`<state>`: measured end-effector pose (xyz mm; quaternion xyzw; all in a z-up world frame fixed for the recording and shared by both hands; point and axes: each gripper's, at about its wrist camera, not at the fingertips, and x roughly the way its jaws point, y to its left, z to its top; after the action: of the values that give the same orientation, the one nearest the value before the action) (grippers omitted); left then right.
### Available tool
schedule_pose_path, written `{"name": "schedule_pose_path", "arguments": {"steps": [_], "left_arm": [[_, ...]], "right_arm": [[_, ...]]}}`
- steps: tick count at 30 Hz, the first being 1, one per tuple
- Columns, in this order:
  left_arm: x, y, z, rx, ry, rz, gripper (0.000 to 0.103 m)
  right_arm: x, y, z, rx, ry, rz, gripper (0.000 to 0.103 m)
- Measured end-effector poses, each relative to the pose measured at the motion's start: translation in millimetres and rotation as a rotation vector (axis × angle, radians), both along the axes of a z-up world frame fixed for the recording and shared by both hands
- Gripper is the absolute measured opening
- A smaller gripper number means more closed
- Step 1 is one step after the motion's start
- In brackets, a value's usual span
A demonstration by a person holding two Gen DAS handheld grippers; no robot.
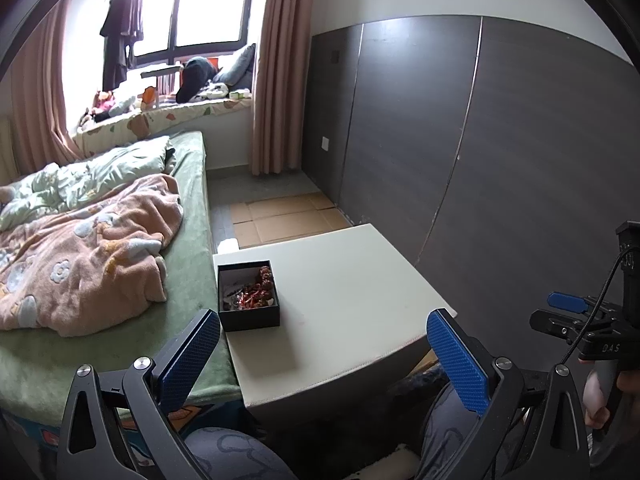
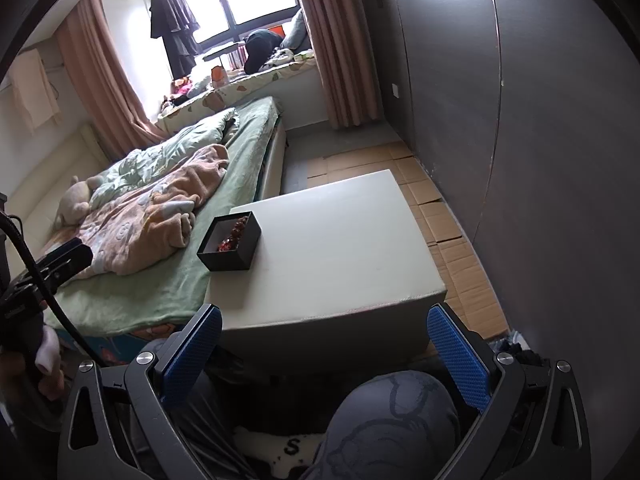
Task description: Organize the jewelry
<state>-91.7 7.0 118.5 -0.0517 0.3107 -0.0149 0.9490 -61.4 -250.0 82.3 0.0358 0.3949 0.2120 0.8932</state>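
Observation:
A small black box [image 1: 248, 300] [image 2: 231, 247] stands open at the left edge of a white low table [image 1: 344, 300] [image 2: 332, 240]. Jewelry [image 1: 256, 292] [image 2: 232, 236] of red and dark brown beads lies inside it. My left gripper [image 1: 324, 336] is held wide open above the table's near edge, its blue pads [image 1: 456, 360] with nothing between them. My right gripper [image 2: 324, 336] also stands wide open, back from the table's front side and above the person's knee. The right gripper [image 1: 576, 320] shows at the far right of the left wrist view.
A bed [image 1: 188, 248] with a green sheet and a pink blanket [image 1: 88, 256] touches the table's left side. A dark panelled wall [image 1: 500, 140] runs along the right. Flattened cardboard [image 2: 452, 240] covers the floor beyond the table. The person's knees [image 2: 392, 424] are under both grippers.

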Motion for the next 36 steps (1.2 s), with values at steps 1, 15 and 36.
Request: {"name": "schedule_pose_path", "arguments": {"steps": [1, 15, 36], "left_arm": [[-0.4, 0.8, -0.1, -0.004, 0.000, 0.002, 0.103], [-4.8, -0.5, 0.6, -0.011, -0.009, 0.012, 0.103], [-4.1, -2.7, -1.6, -0.009, -0.027, 0.021, 0.103]], "right_arm": [[0.7, -0.2, -0.6, -0.001, 0.000, 0.001, 0.103], [-1.6, 5.2, 5.7, -0.002, -0.001, 0.009, 0.103], [-4.8, 12.4, 6.6, 0.001, 0.009, 0.012, 0.103]]}}
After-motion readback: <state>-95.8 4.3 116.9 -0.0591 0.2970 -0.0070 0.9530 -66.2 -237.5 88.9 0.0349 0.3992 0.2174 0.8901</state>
